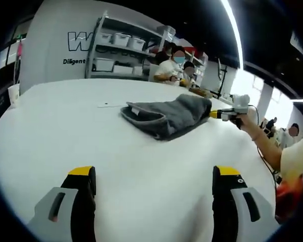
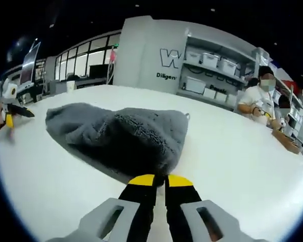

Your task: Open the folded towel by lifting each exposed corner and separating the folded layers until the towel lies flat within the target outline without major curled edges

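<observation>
Currently: right gripper point(image 2: 160, 179) clenched on grey towel point(image 2: 123, 136) edge, mid white table point(image 1: 65, 126); left gripper point(image 1: 154, 174) released, jaws wide, near table edge.

The left claw point(image 1: 154, 174) was held low over the surface point(image 1: 65, 131), its two yellow-tipped jaws spread wide apart with nothing between them. The right claw point(image 2: 160, 180) had its jaws drawn nearly together, pinching the near edge of the grey towel point(image 2: 126, 133), which bunched up at the tips. In the left gripper view the right claw point(image 1: 218, 114) entered from the right at the towel's point(image 1: 166, 115) far end, carried by the person's hand point(image 1: 248, 120) with the forearm extended
</observation>
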Demonstrator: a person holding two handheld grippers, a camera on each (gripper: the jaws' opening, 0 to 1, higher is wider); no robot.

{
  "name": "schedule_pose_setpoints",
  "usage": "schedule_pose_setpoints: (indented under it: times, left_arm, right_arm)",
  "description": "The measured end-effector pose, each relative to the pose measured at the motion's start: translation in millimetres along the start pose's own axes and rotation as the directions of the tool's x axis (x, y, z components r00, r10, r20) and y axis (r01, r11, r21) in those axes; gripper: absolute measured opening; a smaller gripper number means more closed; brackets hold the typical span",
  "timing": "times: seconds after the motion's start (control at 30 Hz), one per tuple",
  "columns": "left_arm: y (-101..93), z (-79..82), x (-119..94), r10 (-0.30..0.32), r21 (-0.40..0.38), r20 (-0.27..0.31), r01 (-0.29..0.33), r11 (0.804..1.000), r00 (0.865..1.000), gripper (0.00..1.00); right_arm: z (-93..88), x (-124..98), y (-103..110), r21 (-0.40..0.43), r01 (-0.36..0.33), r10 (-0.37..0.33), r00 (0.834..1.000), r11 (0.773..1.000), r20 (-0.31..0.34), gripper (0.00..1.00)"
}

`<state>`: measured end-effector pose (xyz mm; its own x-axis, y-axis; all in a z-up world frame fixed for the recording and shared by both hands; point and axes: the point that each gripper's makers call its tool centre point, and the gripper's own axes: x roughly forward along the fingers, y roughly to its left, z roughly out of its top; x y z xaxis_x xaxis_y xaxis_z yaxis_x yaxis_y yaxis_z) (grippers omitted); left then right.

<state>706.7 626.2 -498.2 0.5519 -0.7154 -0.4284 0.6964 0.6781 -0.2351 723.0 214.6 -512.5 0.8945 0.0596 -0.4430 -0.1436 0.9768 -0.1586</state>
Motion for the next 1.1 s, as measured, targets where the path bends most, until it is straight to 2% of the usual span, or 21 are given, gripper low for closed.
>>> schedule_pose_setpoints:
  times: [0.1,0.2,0.37,0.53,0.63,0.7,0.77,0.83,0.93,1.1]
  left_arm:
    - [-1.1,0.9,-0.3,-0.003,0.000,0.003,0.003,1.000,1.000,0.93]
    - [-0.5,0.9,-1.0,0.000,0.002,0.002,0.000,1.000,1.000,0.93]
    - [1.1,-0.2,-0.8,0.003,0.000,-0.004,-0.003,1.000,1.000,0.93]
    - [0.1,-1.8,0.3,-0.001,0.005,-0.012,0.001,1.000,1.000,0.93]
    - [1.2,-2.5,0.6,0.000,0.003,-0.015,0.000,1.000,1.000,0.93]
    - [2.7,-2.9,-0.1,0.001,0.000,-0.017,-0.001,1.000,1.000,0.93]
    - [4.6,-3.0,-1.3,0.007,-0.003,-0.017,-0.007,1.000,1.000,0.93]
    - [5.6,-2.4,-2.0,0.012,-0.004,-0.015,-0.013,1.000,1.000,0.93]
    - [4.0,-1.2,-1.7,0.009,-0.002,-0.010,-0.009,1.000,1.000,0.93]
    - [2.4,-3.7,0.8,0.004,-0.002,-0.021,-0.004,1.000,1.000,0.93]
  right_arm:
    - [-4.8,1.0,-0.8,-0.043,0.020,-0.021,1.000,0.999,-0.023,0.05]
    - [1.9,-4.3,-7.3,-0.170,0.087,-0.091,0.996,0.982,-0.018,0.11]
    - [17.6,-16.0,-12.0,-0.247,0.150,-0.149,0.989,0.957,0.025,0.21]
    - [20.7,-17.9,-13.2,-0.328,0.177,-0.178,0.984,0.928,0.028,0.18]
    - [17.5,-11.7,-11.5,-0.336,0.146,-0.147,0.989,0.930,0.023,0.13]
    - [18.0,-11.2,-10.0,-0.341,0.142,-0.138,0.990,0.929,0.035,0.00]
    - [20.4,-12.1,-14.3,-0.363,0.161,-0.157,0.987,0.918,0.040,0.00]
    - [22.1,-13.6,-16.7,-0.361,0.171,-0.165,0.985,0.917,0.046,0.00]
    - [22.0,-15.2,-19.6,-0.341,0.175,-0.169,0.984,0.924,0.049,0.00]
    - [8.9,-14.3,-24.1,-0.292,0.163,-0.171,0.985,0.942,-0.004,0.00]
